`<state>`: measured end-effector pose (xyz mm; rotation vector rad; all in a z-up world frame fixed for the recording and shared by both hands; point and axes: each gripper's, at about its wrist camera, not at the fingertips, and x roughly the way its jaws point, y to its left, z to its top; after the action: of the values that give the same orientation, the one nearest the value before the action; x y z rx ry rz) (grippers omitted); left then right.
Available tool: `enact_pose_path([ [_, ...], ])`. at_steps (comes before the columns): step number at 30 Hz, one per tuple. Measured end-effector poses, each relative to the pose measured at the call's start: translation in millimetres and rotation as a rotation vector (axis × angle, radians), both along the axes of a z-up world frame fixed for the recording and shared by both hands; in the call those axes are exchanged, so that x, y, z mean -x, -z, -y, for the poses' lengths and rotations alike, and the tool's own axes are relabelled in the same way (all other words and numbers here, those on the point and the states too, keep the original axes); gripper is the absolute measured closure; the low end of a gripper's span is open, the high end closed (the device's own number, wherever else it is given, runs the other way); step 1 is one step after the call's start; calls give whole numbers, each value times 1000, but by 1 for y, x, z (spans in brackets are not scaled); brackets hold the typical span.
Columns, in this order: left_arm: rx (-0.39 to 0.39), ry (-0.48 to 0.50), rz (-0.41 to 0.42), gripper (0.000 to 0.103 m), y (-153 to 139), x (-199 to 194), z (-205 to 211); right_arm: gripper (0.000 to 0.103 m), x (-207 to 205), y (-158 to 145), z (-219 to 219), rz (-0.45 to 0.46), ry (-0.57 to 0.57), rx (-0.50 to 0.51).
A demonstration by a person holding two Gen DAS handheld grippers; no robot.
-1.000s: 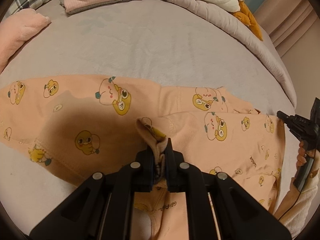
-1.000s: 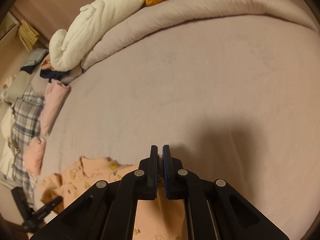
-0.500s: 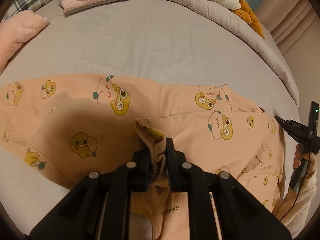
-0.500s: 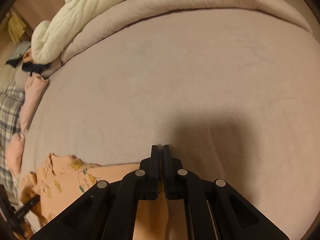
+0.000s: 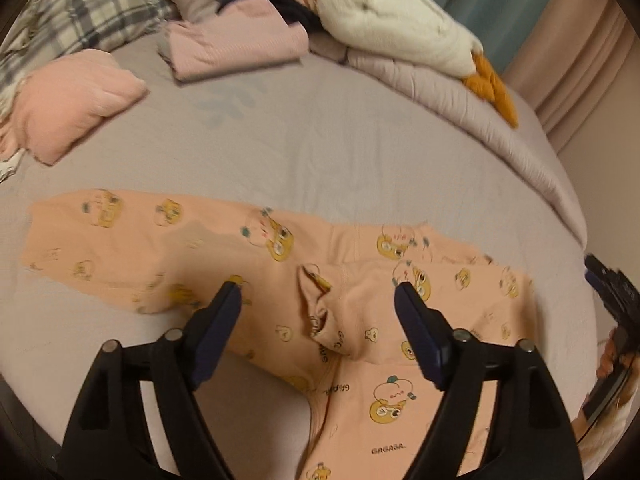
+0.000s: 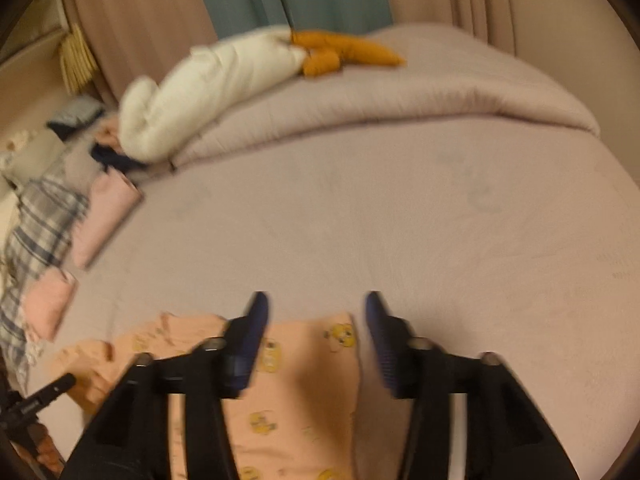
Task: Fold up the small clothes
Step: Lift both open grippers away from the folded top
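Observation:
Small peach trousers with yellow cartoon prints [image 5: 280, 264] lie flat on the grey bed sheet [image 5: 320, 140], one leg stretched to the left, with a small bunched ridge of cloth at the crotch. My left gripper [image 5: 318, 292] is open above that ridge and holds nothing. My right gripper [image 6: 316, 308] is open just above the end of the trousers [image 6: 304, 360] and holds nothing. The right gripper also shows at the right edge of the left wrist view [image 5: 612, 292].
Folded pink clothes [image 5: 236, 46] and a peach folded piece [image 5: 76, 96] lie at the back left by a plaid pillow [image 5: 88, 12]. A white plush with orange feet [image 5: 400, 28] lies on a rolled quilt [image 5: 520, 160] at the back right.
Both grippers have opened and let go of the trousers. Both have drawn back and lifted, so more of the bed shows. The cloth now rests on the sheet.

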<state>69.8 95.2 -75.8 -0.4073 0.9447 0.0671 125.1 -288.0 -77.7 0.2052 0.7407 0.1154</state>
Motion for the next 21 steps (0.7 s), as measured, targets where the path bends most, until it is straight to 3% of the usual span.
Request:
enact_pose_path([
  [3, 21, -44, 36, 15, -16, 13, -12, 33, 17, -17, -3, 54, 6, -4],
  [9, 52, -156, 74, 10, -26, 48, -46, 26, 40, -31, -9, 110, -13, -50],
  [21, 87, -330, 46, 11, -8, 75, -99, 24, 70, -18, -16, 66, 59, -49],
])
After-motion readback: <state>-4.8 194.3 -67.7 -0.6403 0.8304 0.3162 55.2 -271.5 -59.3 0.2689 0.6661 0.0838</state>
